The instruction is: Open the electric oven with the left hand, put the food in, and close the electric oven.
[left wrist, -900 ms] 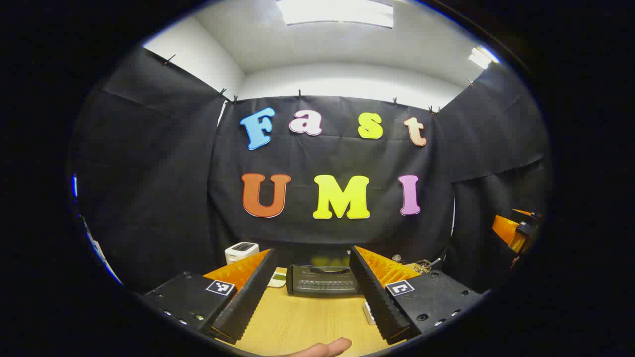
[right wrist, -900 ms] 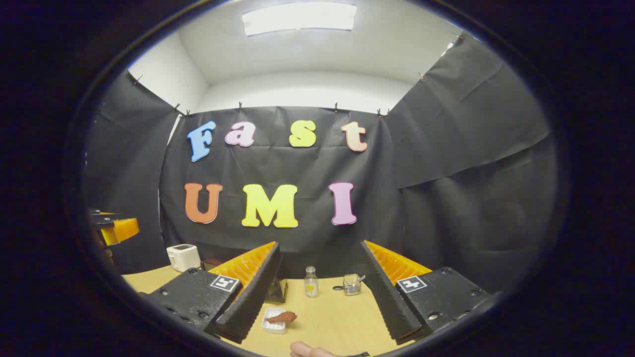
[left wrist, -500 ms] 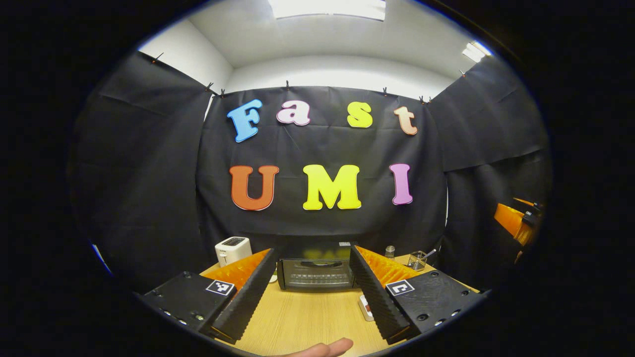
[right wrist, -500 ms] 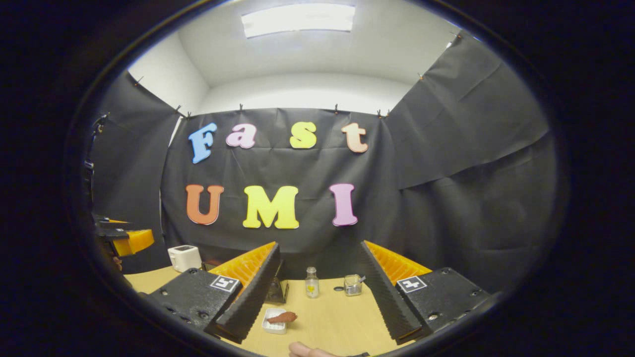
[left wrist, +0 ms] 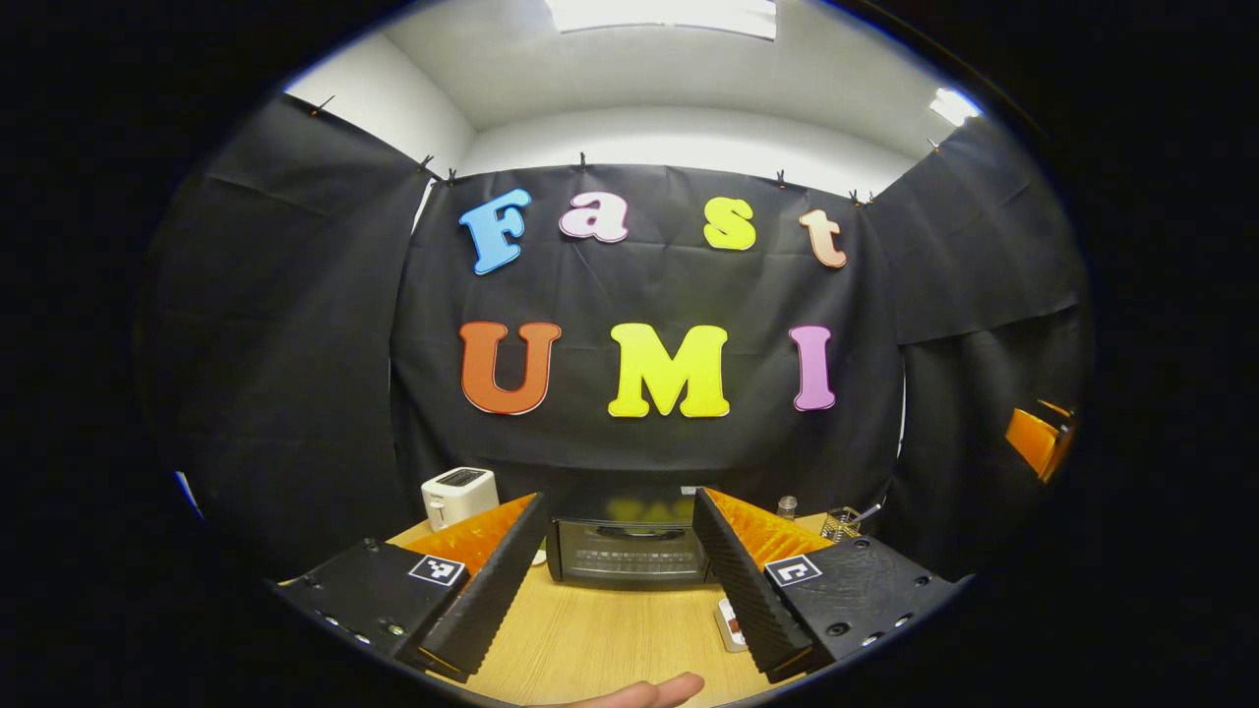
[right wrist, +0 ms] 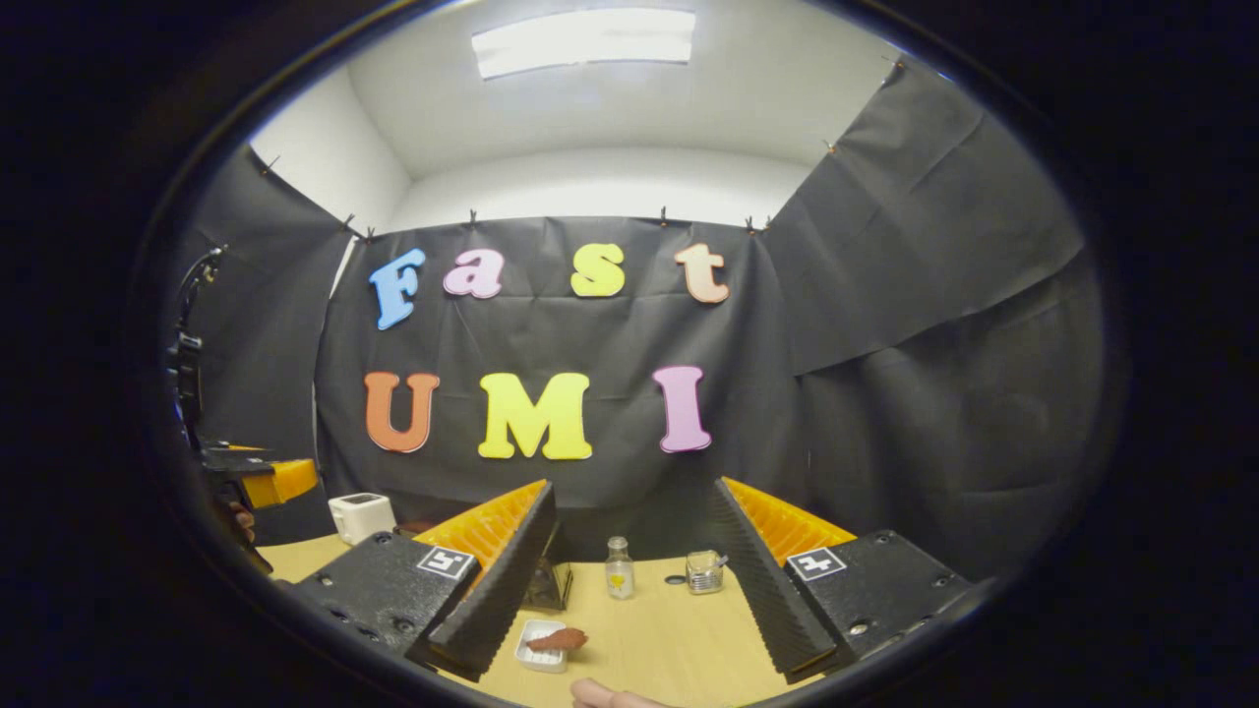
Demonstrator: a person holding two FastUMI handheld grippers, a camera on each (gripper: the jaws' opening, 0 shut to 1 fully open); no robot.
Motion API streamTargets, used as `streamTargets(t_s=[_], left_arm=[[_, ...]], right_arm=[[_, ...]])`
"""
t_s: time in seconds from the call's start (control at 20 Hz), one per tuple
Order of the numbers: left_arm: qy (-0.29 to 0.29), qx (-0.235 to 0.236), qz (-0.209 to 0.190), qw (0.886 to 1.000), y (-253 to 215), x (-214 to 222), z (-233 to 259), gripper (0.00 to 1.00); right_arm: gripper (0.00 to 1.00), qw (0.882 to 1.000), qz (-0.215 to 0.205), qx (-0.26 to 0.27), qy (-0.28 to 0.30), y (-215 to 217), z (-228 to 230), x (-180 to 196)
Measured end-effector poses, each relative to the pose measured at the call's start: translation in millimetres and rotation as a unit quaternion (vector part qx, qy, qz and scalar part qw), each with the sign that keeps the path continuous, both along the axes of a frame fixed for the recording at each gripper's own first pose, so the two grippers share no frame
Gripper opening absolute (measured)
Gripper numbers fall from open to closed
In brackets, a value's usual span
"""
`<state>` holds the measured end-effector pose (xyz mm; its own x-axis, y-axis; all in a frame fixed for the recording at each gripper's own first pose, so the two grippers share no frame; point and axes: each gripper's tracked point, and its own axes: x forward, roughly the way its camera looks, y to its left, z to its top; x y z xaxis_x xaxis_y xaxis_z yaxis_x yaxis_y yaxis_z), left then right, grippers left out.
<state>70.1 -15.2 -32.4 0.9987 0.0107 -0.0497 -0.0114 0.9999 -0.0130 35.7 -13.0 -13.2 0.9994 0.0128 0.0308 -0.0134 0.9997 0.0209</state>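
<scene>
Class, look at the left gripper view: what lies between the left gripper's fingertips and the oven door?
Bare wooden table, seen in the left gripper view, separates the open left gripper from the closed oven.

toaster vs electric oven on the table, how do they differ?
Colour: the toaster is white, the electric oven black.
Shape: the toaster is a small upright box with a slot on top; the oven is wider and lower, with a glass door and a handle across its front.
Place: the toaster stands to the left, the oven between the left gripper's open fingers.
Both sit on the wooden table.
</scene>
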Motion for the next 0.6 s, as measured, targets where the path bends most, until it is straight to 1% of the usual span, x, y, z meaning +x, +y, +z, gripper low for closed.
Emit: streamTargets(t_s=[0.2, 0.3, 0.4, 0.5, 0.6], left_arm=[[0.017, -0.021, -0.008, 1.000, -7.3, 50.2, -19.1, 0.95], [0.027, -0.012, -0.001, 1.000, -6.8, 77.0, -33.7, 0.95], [0.022, 0.001, 0.013, 1.000, -5.2, 105.0, -43.9, 0.95], [0.029, 0.014, 0.002, 0.999, -15.6, 134.0, -62.1, 0.95], [0.051, 0.013, -0.010, 0.999, -23.5, 160.2, -85.1, 0.95]], right_arm=[[1.00, 1.000, 0.011, -0.003, -0.002, 2.3, -7.4, 33.8], [1.00, 1.000, 0.019, -0.004, 0.004, 3.3, -14.8, 53.4], [1.00, 0.999, 0.022, -0.011, 0.021, 1.0, -27.1, 70.8], [1.00, 0.999, 0.021, -0.016, 0.024, -3.0, -31.0, 85.4], [1.00, 0.999, 0.017, -0.019, 0.033, -6.6, -41.0, 101.8]])
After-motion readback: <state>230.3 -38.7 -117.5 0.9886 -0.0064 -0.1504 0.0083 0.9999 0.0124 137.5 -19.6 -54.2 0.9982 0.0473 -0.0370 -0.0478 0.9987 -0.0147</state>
